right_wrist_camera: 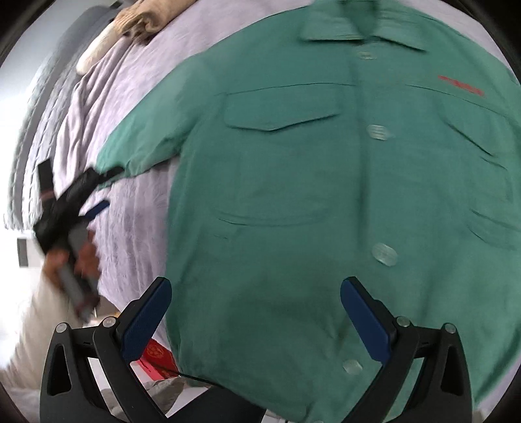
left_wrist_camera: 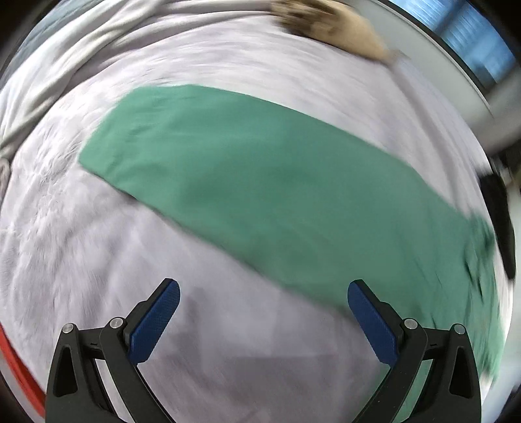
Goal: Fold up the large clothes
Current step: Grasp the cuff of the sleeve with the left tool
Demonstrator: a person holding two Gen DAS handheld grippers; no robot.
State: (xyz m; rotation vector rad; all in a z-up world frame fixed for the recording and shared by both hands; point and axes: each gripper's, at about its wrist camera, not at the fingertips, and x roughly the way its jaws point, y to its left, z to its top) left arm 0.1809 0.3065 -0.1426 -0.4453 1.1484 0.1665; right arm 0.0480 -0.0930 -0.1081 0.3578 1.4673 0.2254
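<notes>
Across a pale lilac bedspread (right_wrist_camera: 130, 227), a green button-up shirt (right_wrist_camera: 325, 195) lies face up, collar toward the far edge, hem at the near edge, one sleeve (left_wrist_camera: 260, 182) stretched out flat. Both claws hover above it, released and grasping nothing: the left gripper (left_wrist_camera: 263, 293) over the sleeve, the right gripper (right_wrist_camera: 255, 291) over the hem. Tan folded cloth (right_wrist_camera: 146, 16) sits at the far edge.

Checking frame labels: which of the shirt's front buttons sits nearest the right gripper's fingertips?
The lowest button on the green shirt, near the hem beside the right gripper; the others run higher toward the collar.
</notes>
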